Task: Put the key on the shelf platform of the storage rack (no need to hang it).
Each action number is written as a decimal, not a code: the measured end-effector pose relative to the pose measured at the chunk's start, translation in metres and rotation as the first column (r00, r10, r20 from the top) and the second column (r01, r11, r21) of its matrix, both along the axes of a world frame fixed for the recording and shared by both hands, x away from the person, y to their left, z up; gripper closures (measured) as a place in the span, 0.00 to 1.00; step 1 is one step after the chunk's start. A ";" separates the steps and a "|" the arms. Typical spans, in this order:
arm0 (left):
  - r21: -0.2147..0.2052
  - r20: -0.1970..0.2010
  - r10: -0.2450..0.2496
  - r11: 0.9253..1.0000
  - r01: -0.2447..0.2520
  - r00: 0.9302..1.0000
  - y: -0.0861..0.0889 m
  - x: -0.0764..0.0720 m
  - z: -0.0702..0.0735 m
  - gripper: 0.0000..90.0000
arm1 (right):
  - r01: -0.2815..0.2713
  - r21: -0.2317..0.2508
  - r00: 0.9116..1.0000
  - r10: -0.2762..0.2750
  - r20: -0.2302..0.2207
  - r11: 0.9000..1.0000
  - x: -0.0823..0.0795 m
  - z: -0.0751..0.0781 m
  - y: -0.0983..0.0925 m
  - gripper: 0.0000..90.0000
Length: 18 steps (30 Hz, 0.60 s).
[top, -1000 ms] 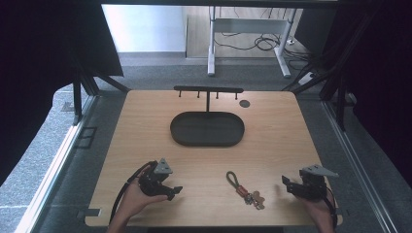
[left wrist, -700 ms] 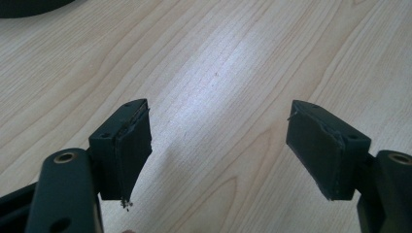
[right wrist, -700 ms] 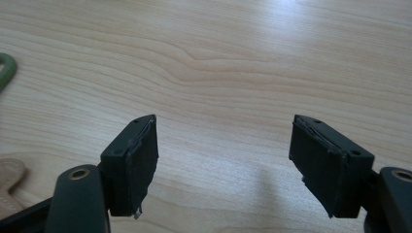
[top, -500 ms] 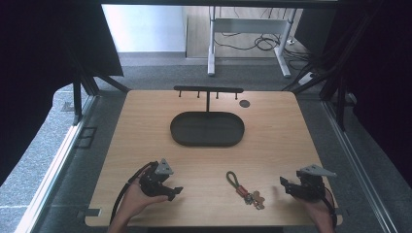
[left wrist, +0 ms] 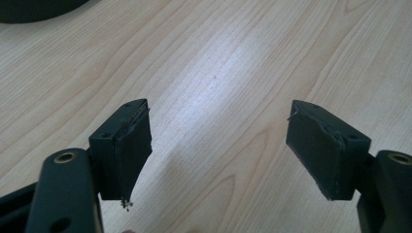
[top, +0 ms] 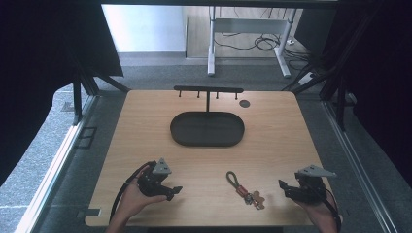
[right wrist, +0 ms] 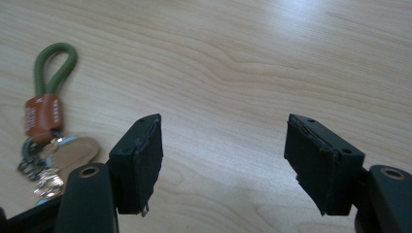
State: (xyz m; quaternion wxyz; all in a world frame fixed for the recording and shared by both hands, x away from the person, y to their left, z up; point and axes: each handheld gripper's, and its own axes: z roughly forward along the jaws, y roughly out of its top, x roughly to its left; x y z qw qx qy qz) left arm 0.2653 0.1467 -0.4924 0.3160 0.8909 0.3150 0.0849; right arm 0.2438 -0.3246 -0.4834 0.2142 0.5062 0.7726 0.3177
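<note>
A keychain (top: 245,190) lies flat on the wooden table near its front edge: a green cord loop, a brown leather tab and metal keys. In the right gripper view the keychain (right wrist: 46,116) sits left of the jaws. My right gripper (top: 284,189) hovers just right of it, pointing at it. Its jaws have just been closing a little but stand open (right wrist: 223,155) over bare wood, with nothing between them. My left gripper (top: 175,191) rests at the front left, open (left wrist: 218,145) and empty, some way left of the keychain.
A dark oval tray (top: 180,131) sits in the table's middle. Behind it stands a black rack (top: 209,90) with short pegs. A small round disc (top: 244,103) lies at the back right. Bare wood stretches between the tray and the grippers.
The right gripper has shifted slightly left, toward the keychain. The left hand has stayed put, and the keychain has not moved.
</note>
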 end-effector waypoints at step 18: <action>-0.002 0.000 0.002 1.000 -0.002 1.000 0.000 0.000 0.001 0.28 | -0.110 -0.002 0.994 0.110 0.026 0.994 -0.002 0.031 0.020 0.39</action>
